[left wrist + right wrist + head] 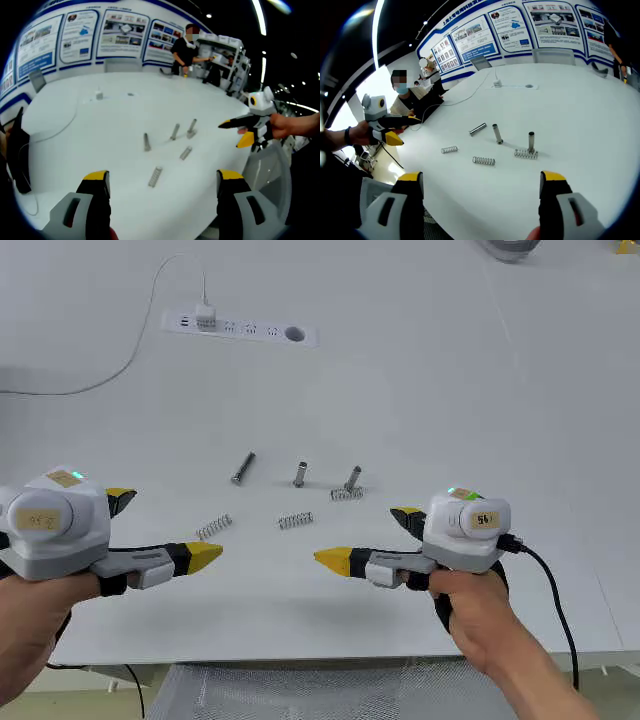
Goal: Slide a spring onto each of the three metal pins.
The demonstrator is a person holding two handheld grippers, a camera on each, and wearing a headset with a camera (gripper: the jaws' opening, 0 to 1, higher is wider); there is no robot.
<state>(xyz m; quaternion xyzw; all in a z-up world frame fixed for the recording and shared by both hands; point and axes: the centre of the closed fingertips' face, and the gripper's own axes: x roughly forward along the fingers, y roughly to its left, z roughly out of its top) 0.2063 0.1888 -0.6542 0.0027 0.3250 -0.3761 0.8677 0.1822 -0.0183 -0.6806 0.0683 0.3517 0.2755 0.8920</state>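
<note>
White table (pixel 400 390) all round; left gripper (pixel 165 527) and right gripper (pixel 368 536) hover with jaws spread wide, nothing held. Between and ahead of their tips, three metal pins (pixel 300 474), then three loose springs (pixel 295 521) lying closer in.

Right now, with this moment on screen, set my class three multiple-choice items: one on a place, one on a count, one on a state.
1. The power strip lies: A beyond the pins; B at the near edge; C on the floor.
2. Loose springs on the table: A two; B three; C five.
3. The left pin: A lies flat; B stands upright; C carries a spring.

1 A: it sits far behind the pins.
2 B: three lie loose near the pins.
3 A: it lies on its side, while the other two stand.
</note>
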